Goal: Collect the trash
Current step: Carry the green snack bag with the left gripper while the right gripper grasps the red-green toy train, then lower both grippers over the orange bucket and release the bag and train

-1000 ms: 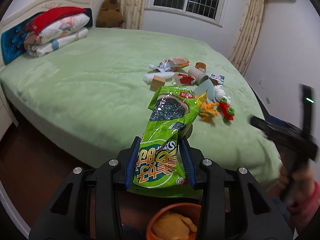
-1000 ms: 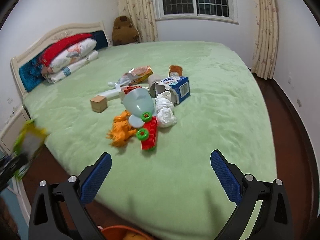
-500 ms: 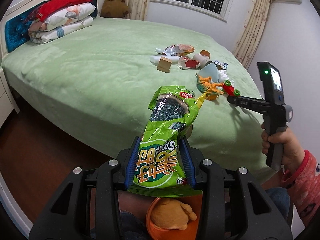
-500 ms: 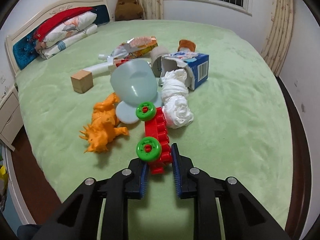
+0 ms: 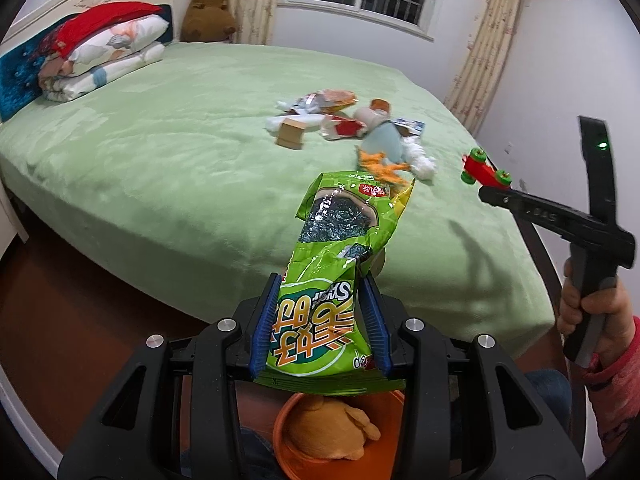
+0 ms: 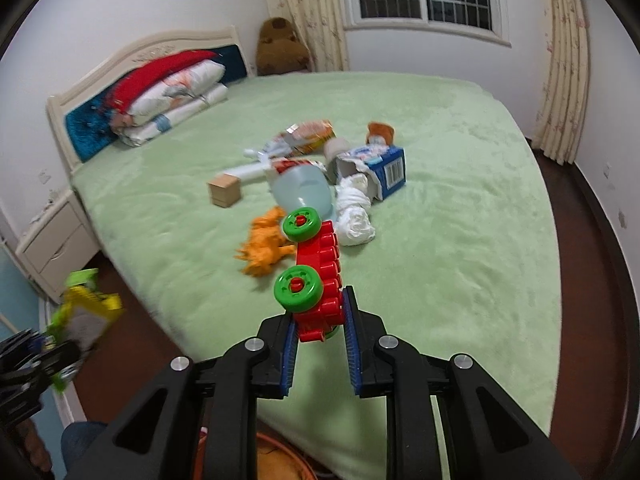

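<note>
The left gripper point(image 5: 322, 322) was clamped on a crumpled green snack bag point(image 5: 338, 264), its blue pads pressing both sides of the lower half, in the bottom centre of the left wrist view. The bag stood upright above an orange bin point(image 5: 340, 432) at the bottom edge, which held a tan stuffed toy point(image 5: 332, 428). Large orange Chinese characters ran across the bag's front, upside down, with a smaller white word too distorted to read.

The right gripper point(image 6: 320, 336) gripped the near end of a red toy block car point(image 6: 318, 280) with green wheels, held in the air over the near edge of the green bed point(image 6: 460, 240), at the centre of the right wrist view.

Behind the car, in the middle of the frame, lay an orange toy dinosaur point(image 6: 264, 248), a pale blue plastic cup point(image 6: 302, 194) on its side, a wad of white tissue point(image 6: 354, 216), a torn blue carton point(image 6: 386, 170) showing a barcode, a small cardboard box point(image 6: 225, 193) and an orange snack wrapper point(image 6: 306, 134). Folded bedding point(image 6: 168, 96) sat at the headboard in the upper left, with a brown plush point(image 6: 282, 48) in the corner by the curtains.
</note>
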Available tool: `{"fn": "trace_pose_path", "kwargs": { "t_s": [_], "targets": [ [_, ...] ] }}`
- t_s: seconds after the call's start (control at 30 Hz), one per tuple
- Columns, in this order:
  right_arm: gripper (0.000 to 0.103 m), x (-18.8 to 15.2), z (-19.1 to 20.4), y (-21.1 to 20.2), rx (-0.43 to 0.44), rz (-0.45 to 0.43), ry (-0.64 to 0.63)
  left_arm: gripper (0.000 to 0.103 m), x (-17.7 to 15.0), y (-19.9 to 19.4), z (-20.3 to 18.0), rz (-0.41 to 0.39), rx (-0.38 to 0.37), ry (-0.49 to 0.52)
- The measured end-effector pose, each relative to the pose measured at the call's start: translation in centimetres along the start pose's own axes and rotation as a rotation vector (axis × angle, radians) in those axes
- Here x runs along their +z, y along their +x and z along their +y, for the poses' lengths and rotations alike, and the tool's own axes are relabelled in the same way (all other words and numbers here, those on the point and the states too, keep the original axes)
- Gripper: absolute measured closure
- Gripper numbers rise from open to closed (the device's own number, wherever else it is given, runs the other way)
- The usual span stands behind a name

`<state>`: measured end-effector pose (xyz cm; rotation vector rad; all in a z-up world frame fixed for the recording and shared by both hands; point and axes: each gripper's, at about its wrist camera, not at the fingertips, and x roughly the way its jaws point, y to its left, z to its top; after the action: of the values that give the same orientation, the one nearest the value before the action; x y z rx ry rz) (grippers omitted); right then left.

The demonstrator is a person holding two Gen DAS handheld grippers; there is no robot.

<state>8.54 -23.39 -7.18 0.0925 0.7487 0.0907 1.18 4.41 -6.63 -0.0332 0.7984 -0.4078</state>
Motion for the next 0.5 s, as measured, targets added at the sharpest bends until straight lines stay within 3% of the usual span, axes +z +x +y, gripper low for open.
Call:
{"fn": "trace_pose_path", "kwargs": {
  "t_s": [0.3, 0.5],
  "targets": [
    [0.083, -5.0, 1.1, -5.6, 0.119, 0.017, -0.042, 0.064, -4.1, 0.1, -1.7, 0.126, -0.082, 0.062],
    [0.082, -11.6, 2.7, -4.0, 0.201, 0.191, -0.048, 0.064, -9.7, 3.4, -1.6, 0.294, -0.079, 0.029]
  ]
}}
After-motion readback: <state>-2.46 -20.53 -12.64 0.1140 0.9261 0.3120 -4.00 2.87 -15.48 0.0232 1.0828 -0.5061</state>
